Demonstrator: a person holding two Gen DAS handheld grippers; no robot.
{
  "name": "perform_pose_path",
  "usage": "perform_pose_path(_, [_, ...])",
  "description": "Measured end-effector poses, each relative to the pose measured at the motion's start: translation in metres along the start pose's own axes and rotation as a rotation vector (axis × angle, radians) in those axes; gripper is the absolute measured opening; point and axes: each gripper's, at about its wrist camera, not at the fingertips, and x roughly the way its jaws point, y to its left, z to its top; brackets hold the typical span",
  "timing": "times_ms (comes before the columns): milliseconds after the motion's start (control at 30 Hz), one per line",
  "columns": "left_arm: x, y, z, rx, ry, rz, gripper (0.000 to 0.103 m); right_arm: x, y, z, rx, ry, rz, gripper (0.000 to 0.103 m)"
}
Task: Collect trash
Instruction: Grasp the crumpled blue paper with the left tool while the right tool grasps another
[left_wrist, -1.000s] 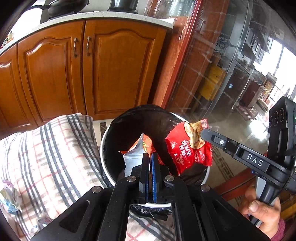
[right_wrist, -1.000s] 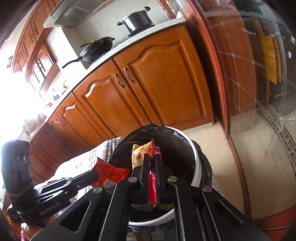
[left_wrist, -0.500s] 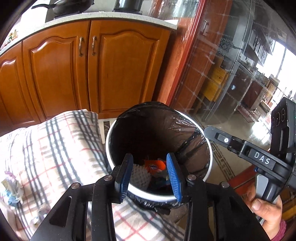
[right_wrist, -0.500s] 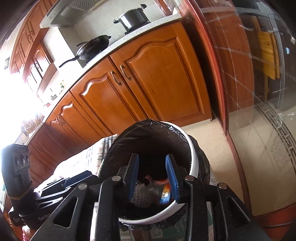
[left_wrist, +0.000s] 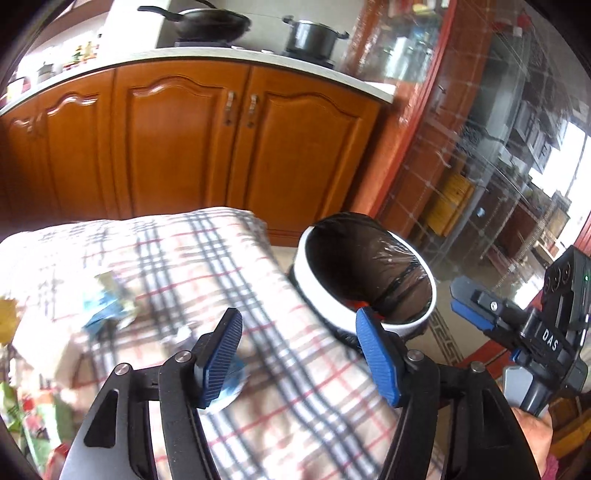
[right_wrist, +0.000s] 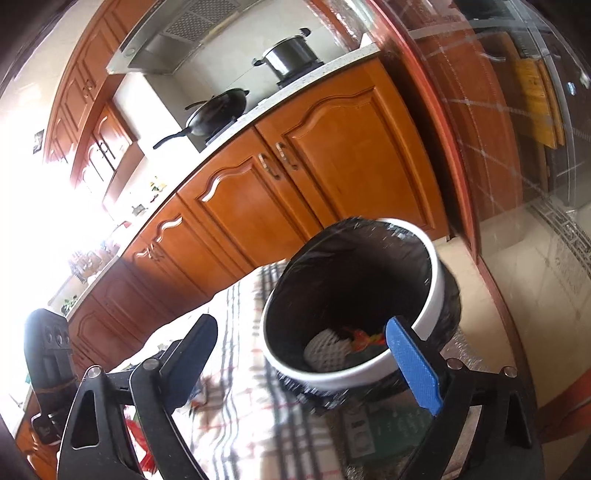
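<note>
The white trash bin (left_wrist: 406, 326) with a black liner stands beside the table's right end. In the right wrist view the bin (right_wrist: 332, 380) holds a white foam net (right_wrist: 325, 349) and red-orange snack wrappers (right_wrist: 364, 338). My left gripper (left_wrist: 299, 358) hangs over the plaid tablecloth (left_wrist: 207, 251) left of the bin, its jaws opening with nothing between them. My right gripper (right_wrist: 303, 350) is just in front of the bin's mouth, its jaws opening wide and empty. A blurred blue and white wrapper (left_wrist: 107, 302) lies on the cloth at the left.
Green and red packets (left_wrist: 33, 417) lie at the table's near left corner. A small round blue-white thing (left_wrist: 231, 386) sits under my left finger. Wooden cabinets (left_wrist: 177, 147) stand behind, with a wok and a pot above. A glass door (left_wrist: 480, 166) is to the right.
Both grippers opened and let go of their snack wrappers, which dropped into the bin. The left gripper swung left over the tablecloth. The right gripper drew back a little from the bin.
</note>
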Motion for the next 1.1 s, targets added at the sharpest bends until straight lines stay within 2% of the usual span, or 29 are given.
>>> perform_pose_path(233, [-0.044,0.020,-0.020,-0.043,-0.041,0.039,0.065,0.003,0.028,-0.020,-0.026,0.036,0.031,0.094])
perform_pose_path(533, [-0.086,0.054,-0.029,-0.090,-0.071,0.103,0.065,0.016,0.064,-0.035,-0.081,0.080,0.072,0.094])
perform_pose_path(800, [-0.096,0.086,-0.015,-0.122,-0.053,0.152,0.065,0.034,0.093,-0.049,-0.132,0.136,0.109,0.094])
perform_pose_path(1100, [-0.086,0.103,0.000,-0.115,-0.009,0.172,0.065,0.055,0.114,-0.061,-0.168,0.199,0.131,0.093])
